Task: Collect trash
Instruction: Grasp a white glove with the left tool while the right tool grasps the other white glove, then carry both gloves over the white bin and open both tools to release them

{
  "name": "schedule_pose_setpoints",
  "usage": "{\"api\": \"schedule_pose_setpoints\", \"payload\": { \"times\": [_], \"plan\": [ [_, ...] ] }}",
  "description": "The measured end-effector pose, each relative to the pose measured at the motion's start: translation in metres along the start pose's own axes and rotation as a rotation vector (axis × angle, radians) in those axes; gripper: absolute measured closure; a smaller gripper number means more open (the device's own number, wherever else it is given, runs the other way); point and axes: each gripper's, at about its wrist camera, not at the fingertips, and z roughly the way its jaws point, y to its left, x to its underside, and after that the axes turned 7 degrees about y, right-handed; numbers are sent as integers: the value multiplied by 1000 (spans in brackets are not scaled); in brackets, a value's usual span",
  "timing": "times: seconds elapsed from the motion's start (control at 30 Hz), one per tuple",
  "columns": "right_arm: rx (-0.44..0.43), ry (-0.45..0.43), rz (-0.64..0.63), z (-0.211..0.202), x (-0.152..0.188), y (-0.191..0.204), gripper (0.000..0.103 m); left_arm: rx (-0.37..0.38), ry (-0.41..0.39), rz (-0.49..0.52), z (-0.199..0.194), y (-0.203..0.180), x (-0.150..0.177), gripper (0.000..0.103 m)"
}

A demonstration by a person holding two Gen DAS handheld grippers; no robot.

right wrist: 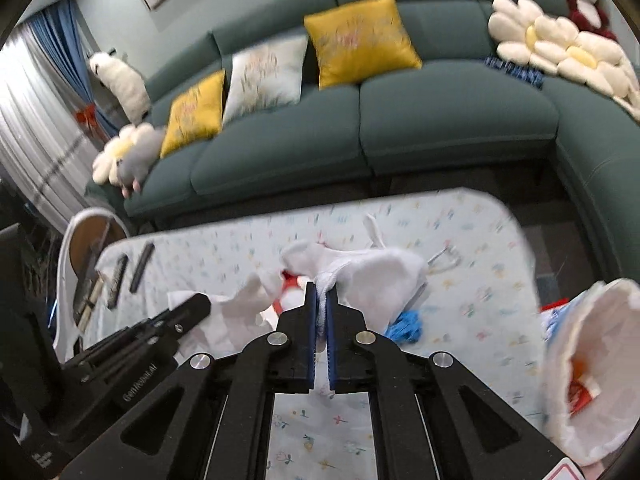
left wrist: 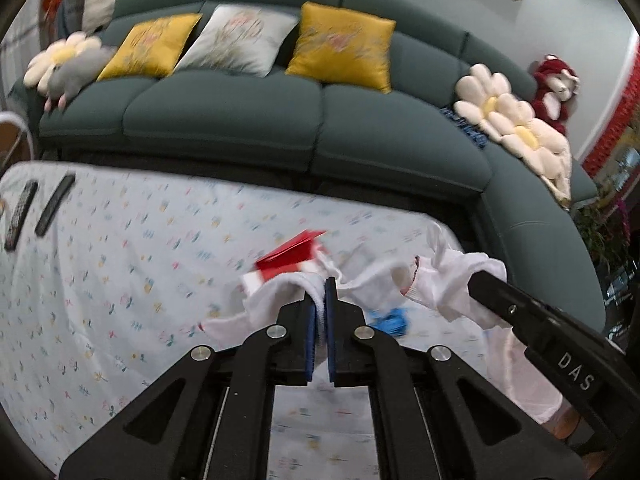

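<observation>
A white plastic trash bag (left wrist: 372,276) is held between both grippers above the floral-cloth table (left wrist: 120,260). My left gripper (left wrist: 320,284) is shut on the bag's rim. My right gripper (right wrist: 322,288) is shut on another part of the rim (right wrist: 380,268); it also shows in the left wrist view (left wrist: 480,284) at the right. A red and white package (left wrist: 288,260) sits at the bag's mouth. A blue crumpled scrap (left wrist: 390,320) lies on the table under the bag, also seen in the right wrist view (right wrist: 406,326).
Two black remotes (left wrist: 54,210) lie at the table's far left. A green sofa (left wrist: 240,120) with cushions runs behind the table. A white-lined bin (right wrist: 588,364) with red trash stands at the right. A small clear wrapper (right wrist: 442,258) lies on the table.
</observation>
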Motion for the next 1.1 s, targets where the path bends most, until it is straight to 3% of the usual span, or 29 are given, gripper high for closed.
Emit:
{"api": "schedule_pose_setpoints", "payload": {
  "times": [0.17, 0.57, 0.8, 1.1],
  "plan": [
    [24, -87, 11, -50, -3, -20, 99, 34, -43, 79, -28, -55, -2, 99],
    [104, -226, 128, -155, 23, -124, 99, 113, -65, 275, -52, -188, 27, 99],
    [149, -255, 219, -187, 46, -192, 99, 150, -24, 394, -39, -260, 54, 99],
    [199, -226, 316, -197, 74, -263, 99, 187, 36, 484, -16, -319, 79, 99]
  ]
}}
